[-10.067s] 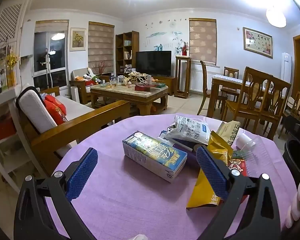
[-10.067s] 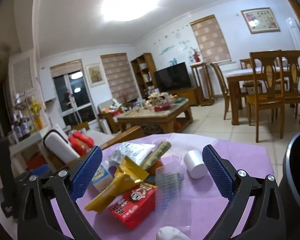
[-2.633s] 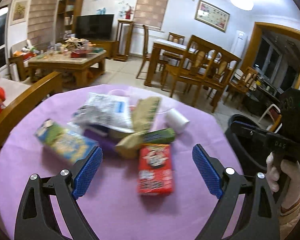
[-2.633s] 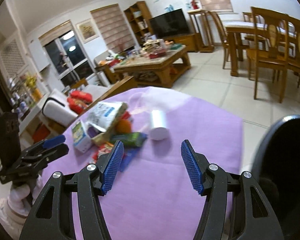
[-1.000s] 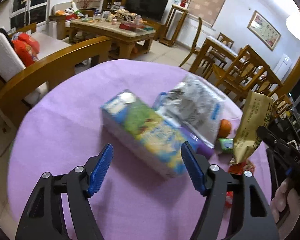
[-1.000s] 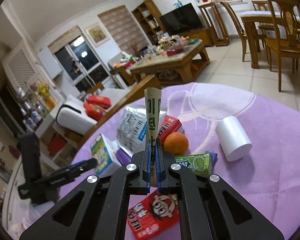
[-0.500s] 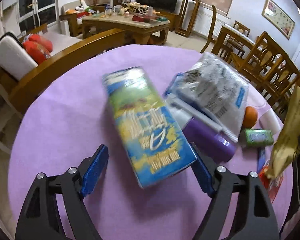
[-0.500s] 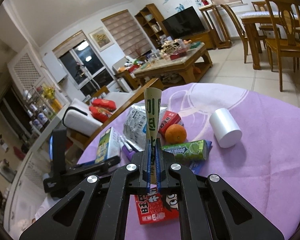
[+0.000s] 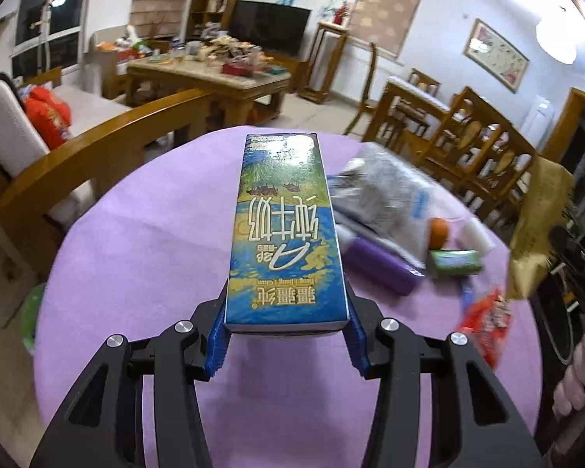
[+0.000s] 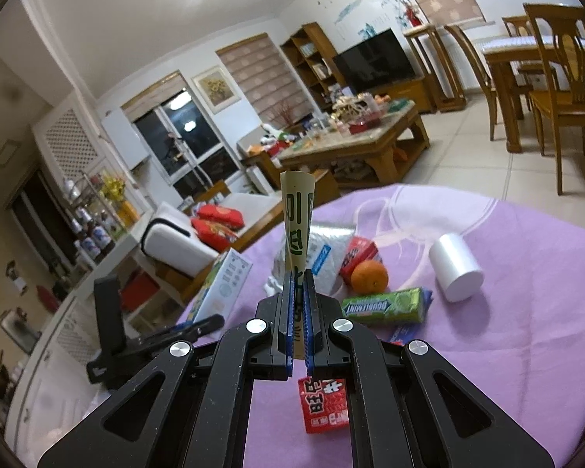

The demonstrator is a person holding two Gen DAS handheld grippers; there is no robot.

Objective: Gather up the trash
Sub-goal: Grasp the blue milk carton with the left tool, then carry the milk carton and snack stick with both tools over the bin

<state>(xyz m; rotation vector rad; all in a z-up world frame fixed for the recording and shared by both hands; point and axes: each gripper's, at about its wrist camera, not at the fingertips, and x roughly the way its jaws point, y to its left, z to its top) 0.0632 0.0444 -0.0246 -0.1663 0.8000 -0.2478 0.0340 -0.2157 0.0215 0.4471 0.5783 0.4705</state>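
A blue and green milk carton [image 9: 284, 234] lies lengthways between the blue pads of my left gripper [image 9: 286, 335]. The jaws are closing and the pads press on the carton's near end, above the purple tablecloth [image 9: 144, 257]. From the right wrist view the carton [image 10: 222, 284] tilts up at the table's left edge. My right gripper [image 10: 299, 312] is shut on a yellow snack wrapper [image 10: 298, 226] that stands up between the fingers. The same wrapper [image 9: 538, 230] hangs at the right of the left wrist view.
On the cloth lie a silver bag [image 9: 386, 195], a purple pack [image 9: 382, 265], an orange [image 10: 368, 277], a green gum pack [image 10: 386, 306], a white roll [image 10: 454, 267] and a red box [image 10: 325, 405]. A wooden sofa arm [image 9: 97, 148] borders the table's left.
The left jaws have come in onto the milk carton, which now lines up straight between the pads. The right gripper has risen a little with the wrapper.
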